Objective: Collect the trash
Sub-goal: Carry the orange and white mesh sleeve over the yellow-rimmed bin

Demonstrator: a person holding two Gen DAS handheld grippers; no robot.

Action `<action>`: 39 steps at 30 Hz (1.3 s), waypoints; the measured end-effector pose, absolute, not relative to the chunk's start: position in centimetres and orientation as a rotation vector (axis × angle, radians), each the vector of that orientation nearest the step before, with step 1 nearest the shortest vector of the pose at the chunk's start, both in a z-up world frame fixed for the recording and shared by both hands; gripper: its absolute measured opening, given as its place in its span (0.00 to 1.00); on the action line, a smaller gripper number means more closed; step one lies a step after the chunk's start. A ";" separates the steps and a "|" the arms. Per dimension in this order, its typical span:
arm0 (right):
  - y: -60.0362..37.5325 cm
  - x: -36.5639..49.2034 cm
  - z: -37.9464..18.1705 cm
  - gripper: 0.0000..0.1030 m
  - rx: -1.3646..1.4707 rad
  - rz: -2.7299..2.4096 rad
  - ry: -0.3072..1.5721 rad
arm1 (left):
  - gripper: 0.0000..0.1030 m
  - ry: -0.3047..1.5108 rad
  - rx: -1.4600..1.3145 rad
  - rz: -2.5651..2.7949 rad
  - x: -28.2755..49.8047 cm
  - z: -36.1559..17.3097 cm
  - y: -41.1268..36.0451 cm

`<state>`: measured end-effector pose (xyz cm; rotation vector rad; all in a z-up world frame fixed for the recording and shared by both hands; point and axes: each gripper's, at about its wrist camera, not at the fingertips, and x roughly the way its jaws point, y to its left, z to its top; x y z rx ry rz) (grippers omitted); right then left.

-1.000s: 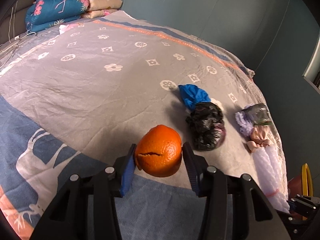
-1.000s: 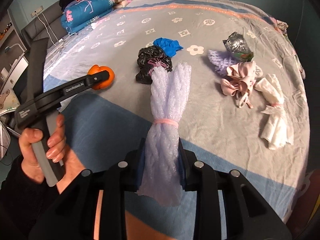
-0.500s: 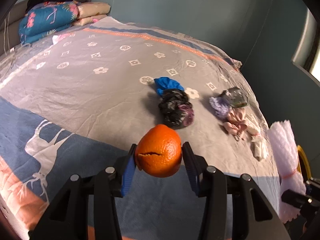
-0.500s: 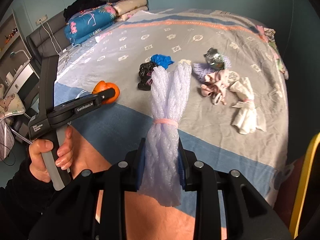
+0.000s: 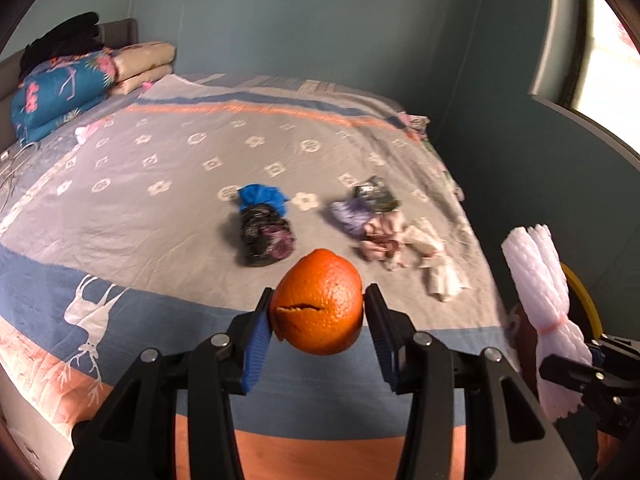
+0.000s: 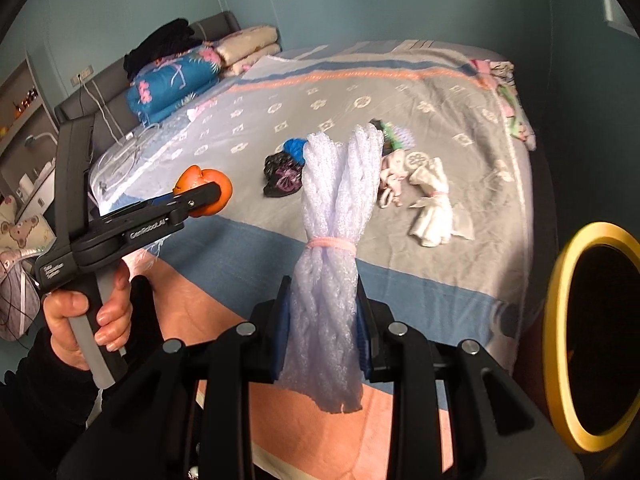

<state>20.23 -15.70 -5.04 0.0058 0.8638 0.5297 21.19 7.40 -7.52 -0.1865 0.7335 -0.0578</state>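
My left gripper (image 5: 318,312) is shut on an orange peel (image 5: 318,302) and holds it in the air over the near part of the bed; it also shows in the right wrist view (image 6: 204,194). My right gripper (image 6: 322,320) is shut on a white foam net bundle (image 6: 332,240) tied with a pink band, also seen in the left wrist view (image 5: 540,304). A yellow-rimmed bin (image 6: 592,336) stands at the right beside the bed. On the bed lie a black bag (image 5: 264,236), a blue scrap (image 5: 260,196), a purple wad (image 5: 352,214), a foil wrapper (image 5: 374,194), pink cloth (image 5: 380,234) and a white tissue bundle (image 5: 440,276).
The bed (image 5: 160,168) has a grey patterned cover. Folded quilts and pillows (image 5: 68,88) are stacked at its head. A shelf and cables (image 6: 24,120) stand at the left. Teal walls (image 5: 500,120) close the far and right sides.
Both grippers have pulled back and up from the bed with their loads. The view has swung right and the yellow-rimmed bin has come into the right wrist view.
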 end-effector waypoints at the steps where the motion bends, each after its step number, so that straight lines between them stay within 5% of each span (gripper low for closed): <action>1: -16.1 20.0 -4.9 0.26 0.009 0.527 0.859 | 0.42 0.732 -0.184 -0.071 21.0 -7.2 6.8; 39: -34.1 16.5 -1.2 0.26 0.206 0.299 0.703 | 0.42 0.676 -0.061 -0.348 20.5 -2.1 -11.5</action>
